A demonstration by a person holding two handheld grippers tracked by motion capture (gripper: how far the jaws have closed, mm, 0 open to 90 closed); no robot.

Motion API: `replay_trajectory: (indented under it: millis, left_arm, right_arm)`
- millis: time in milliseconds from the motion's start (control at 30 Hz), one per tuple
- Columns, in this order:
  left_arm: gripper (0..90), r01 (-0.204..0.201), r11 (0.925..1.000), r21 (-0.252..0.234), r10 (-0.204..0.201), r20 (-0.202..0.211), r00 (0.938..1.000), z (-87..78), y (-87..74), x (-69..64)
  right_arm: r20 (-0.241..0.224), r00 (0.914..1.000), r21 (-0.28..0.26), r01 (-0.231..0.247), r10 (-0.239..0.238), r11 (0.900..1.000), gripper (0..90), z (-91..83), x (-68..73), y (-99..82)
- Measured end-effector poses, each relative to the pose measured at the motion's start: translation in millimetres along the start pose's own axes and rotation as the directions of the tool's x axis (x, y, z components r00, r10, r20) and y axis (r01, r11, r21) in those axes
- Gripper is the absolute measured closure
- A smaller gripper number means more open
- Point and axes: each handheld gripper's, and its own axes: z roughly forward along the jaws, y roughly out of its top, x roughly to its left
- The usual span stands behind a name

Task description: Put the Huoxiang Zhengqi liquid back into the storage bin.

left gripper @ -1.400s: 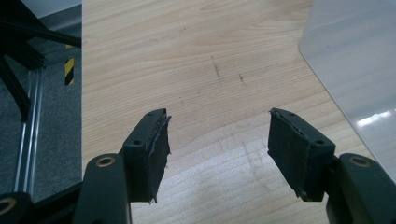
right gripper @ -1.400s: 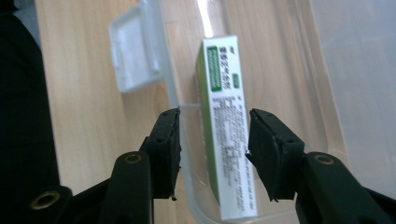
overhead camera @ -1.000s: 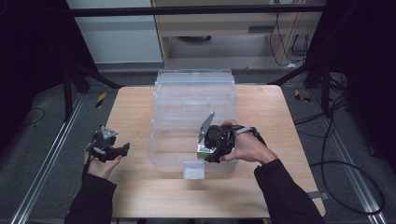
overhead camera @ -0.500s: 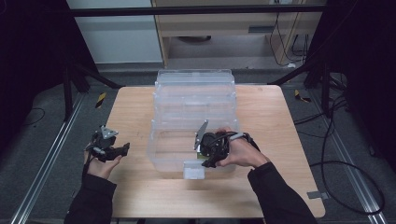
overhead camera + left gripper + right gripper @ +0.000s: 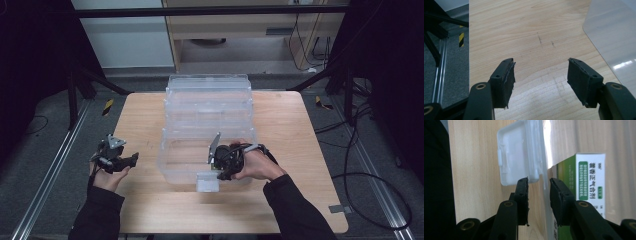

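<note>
The right gripper (image 5: 216, 167) has sunk toward the near wall of the clear plastic box (image 5: 210, 131) in the middle of the table (image 5: 300, 150), and its jaws have just been closing; in the right gripper view they now straddle the thin clear wall beside the white latch (image 5: 517, 156), one jaw outside and one inside, with a small gap on each side, so the pads do not yet seem to press on it; my reading is that the hand is settling a grip on the box's front edge by the latch, perhaps to work the latch or steady the box, and the grip is near but not made; a second ago the gripper stood higher above that wall; the left gripper (image 5: 116, 159) rests near the table's left edge, unmoved, jaws wide apart over bare wood with nothing between them (image 5: 541, 75); inside the box, just behind the wall, stands a green and white carton (image 5: 589, 180); its white panel bears green Chinese characters that look like 藿香正气合剂, though the print is small and I cannot be sure; no other writing is legible
</note>
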Motion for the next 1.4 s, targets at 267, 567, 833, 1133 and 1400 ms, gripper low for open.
replay_trajectory:
  millis: [267,567,833,1133,1400]
  left_arm:
    - [37.8,-0.005,1.0,-0.003,0.005,0.004,1.0,-0.2,0.3,-0.6]
    - [38.4,-0.014,0.9996,-0.023,0.014,0.017,0.9997,-4.5,4.4,-0.8]
    - [38.7,-0.035,0.9965,-0.076,0.04,0.054,0.9978,-22.5,23.4,0.4]
    - [38.8,-0.083,0.9887,-0.124,0.093,0.07,0.9932,-38.3,52.0,-1.1]
    - [38.6,-0.139,0.9776,-0.158,0.151,0.07,0.9861,-50.1,83.9,-7.2]
  right_arm:
    - [0.001,1.0,-0.014,0.005,-0.005,0.9999,72.7,3.3,-0.6,-2.7]
    - [-0.022,0.9997,-0.016,0.009,-0.009,0.9998,74.7,4.1,-4.5,-3.0]
    - [-0.027,0.9996,-0.017,0.013,-0.014,0.9998,74.7,4.2,-4.8,-3.1]
    - [-0.026,0.9995,-0.017,0.017,-0.017,0.9997,74.8,4.3,-4.9,-3.3]
    - [-0.025,0.999,-0.022,0.035,-0.036,0.9991,74.9,4.5,-5.3,-3.6]
